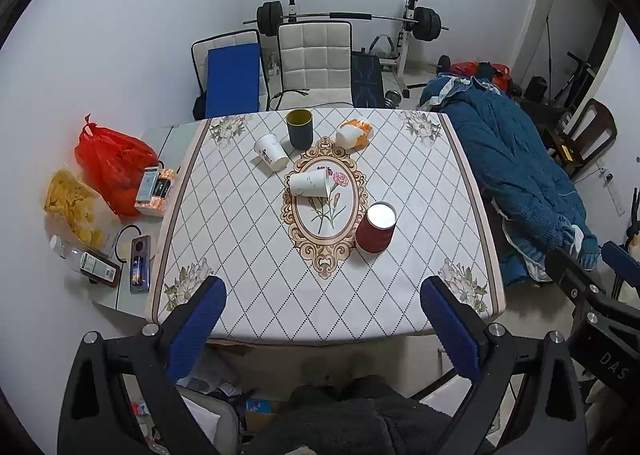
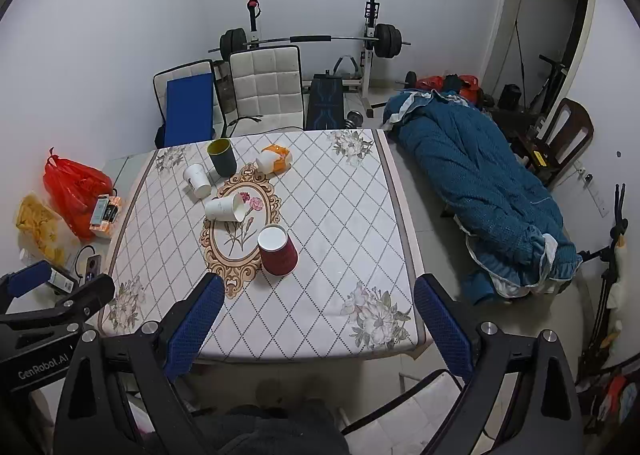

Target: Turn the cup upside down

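Note:
A red paper cup [image 1: 375, 227] [image 2: 277, 251] stands upside down on the patterned tablecloth, near the oval flower motif. A white paper cup [image 1: 310, 182] [image 2: 225, 207] lies on its side on the motif. Another white cup [image 1: 271, 153] [image 2: 197, 179] lies tilted farther back. A dark cup with a yellow inside [image 1: 299, 128] [image 2: 222, 156] stands upright at the back. An orange and white cup [image 1: 353, 133] [image 2: 274, 159] lies on its side beside it. My left gripper [image 1: 322, 299] and right gripper [image 2: 318, 297] are both open and empty, held above the table's near edge.
The table [image 1: 400, 315] [image 2: 360, 247] has a red bag [image 1: 114, 171], a yellow bag, phones and a bottle on its left strip. Two chairs [image 1: 314, 61] and a barbell rack stand behind. A blue quilt [image 2: 480, 191] lies on the right.

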Motion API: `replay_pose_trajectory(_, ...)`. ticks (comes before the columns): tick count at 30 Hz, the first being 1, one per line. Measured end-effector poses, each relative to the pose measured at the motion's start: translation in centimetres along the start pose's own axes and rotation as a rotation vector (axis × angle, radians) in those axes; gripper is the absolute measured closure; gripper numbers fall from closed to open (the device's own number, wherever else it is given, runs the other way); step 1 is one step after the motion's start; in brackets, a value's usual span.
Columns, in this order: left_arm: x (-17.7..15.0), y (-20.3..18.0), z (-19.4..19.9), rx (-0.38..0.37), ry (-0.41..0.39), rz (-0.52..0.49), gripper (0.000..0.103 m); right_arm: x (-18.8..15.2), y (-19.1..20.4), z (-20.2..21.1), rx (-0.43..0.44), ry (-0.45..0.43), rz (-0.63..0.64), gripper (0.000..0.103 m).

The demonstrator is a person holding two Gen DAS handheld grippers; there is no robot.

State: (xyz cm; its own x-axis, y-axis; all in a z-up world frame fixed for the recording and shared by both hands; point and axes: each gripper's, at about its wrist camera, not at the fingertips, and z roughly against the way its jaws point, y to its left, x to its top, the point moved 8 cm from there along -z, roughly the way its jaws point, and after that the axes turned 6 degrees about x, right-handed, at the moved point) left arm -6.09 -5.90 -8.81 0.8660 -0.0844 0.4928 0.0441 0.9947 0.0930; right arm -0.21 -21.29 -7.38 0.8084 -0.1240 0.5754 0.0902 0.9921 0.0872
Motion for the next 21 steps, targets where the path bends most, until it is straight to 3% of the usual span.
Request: replay_pose_trajectory(21, -0.2, 0.3, -0.8, -0.001, 0.035, -0.001, 0.003, -0.2, 0.1, -2.3, 0.017, 0.051, -0.006, 0.005)
